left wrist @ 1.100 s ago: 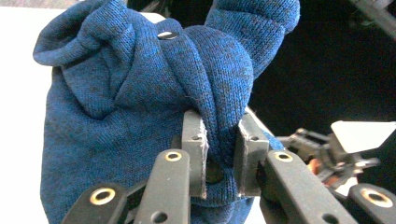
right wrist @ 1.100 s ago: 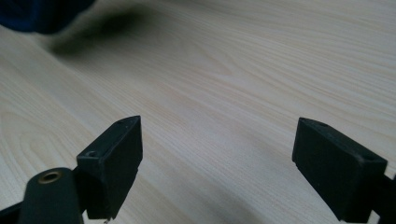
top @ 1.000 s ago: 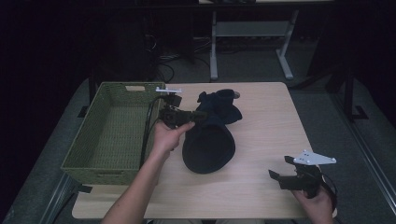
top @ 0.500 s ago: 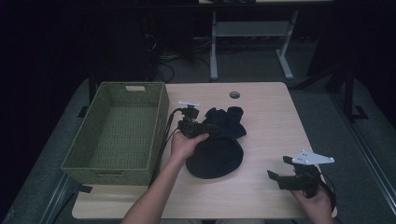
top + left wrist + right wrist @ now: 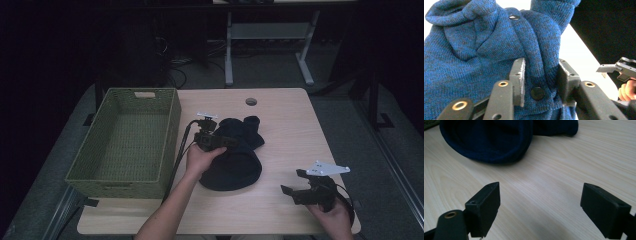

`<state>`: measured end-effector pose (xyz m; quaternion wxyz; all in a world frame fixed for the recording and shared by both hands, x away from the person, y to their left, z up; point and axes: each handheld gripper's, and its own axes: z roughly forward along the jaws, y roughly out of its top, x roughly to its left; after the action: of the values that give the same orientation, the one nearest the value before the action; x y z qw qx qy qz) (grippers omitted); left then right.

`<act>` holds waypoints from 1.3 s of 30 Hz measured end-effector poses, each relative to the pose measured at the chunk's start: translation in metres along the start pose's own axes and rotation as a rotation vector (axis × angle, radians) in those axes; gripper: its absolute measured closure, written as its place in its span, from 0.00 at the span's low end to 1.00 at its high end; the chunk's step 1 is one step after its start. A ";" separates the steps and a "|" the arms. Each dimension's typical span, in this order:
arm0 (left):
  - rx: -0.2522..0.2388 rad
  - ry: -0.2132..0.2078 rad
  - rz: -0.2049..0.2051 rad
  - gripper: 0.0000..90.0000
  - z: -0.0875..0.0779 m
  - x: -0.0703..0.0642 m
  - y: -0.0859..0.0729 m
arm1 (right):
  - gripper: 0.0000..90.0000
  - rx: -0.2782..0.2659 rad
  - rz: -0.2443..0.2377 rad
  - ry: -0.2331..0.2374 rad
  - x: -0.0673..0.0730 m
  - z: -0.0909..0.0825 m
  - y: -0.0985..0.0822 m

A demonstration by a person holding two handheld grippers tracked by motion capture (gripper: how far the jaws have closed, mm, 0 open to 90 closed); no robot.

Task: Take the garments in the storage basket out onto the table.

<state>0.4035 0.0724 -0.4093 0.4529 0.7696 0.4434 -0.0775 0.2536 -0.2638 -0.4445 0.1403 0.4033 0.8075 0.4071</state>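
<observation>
A dark blue knit garment (image 5: 235,162) with black snap buttons lies heaped on the wooden table (image 5: 295,130), right of the basket. My left gripper (image 5: 227,142) rests on its top, pointing right. In the left gripper view a fold of the blue garment (image 5: 486,45) with a button still sits between the left gripper's (image 5: 541,77) jaws, which have just been opening and stand apart around it. My right gripper (image 5: 292,181) hovers near the table's front right corner, open with nothing in it. In the right gripper view the right gripper (image 5: 541,205) faces the garment's hem (image 5: 499,142).
A green woven basket (image 5: 170,135) stands at the table's left side with nothing in it. A round cable hole (image 5: 251,102) sits near the far edge. Table legs and cables lie on the floor beyond.
The left hand carried the garment right, away from the basket, and down onto the table. Its jaws stand wider now. The right hand has stayed put.
</observation>
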 end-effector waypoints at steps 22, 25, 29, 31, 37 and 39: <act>-0.080 0.095 0.024 0.62 -0.021 0.000 -0.021 | 0.46 0.013 -0.039 0.158 0.012 0.035 0.052; -0.076 0.108 0.021 0.65 -0.022 0.002 -0.024 | 0.52 0.029 -0.044 0.171 0.014 0.040 0.056; -0.046 0.143 0.008 0.71 -0.022 0.008 -0.034 | 0.71 0.049 -0.043 0.233 0.014 0.056 0.064; -0.041 0.149 0.003 0.73 -0.021 0.010 -0.037 | 0.75 0.060 -0.037 0.239 0.014 0.058 0.064; 0.027 0.203 -0.003 0.75 -0.018 0.018 -0.048 | 0.84 0.133 -0.023 0.291 0.016 0.080 0.062; 0.034 0.213 -0.010 0.75 -0.018 0.019 -0.050 | 0.87 0.154 -0.042 0.290 0.017 0.084 0.061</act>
<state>0.3719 0.1074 -0.4406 0.3898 0.7788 0.4915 -0.0051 0.3228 -0.1840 -0.4486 -0.0008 0.3330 0.8563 0.3948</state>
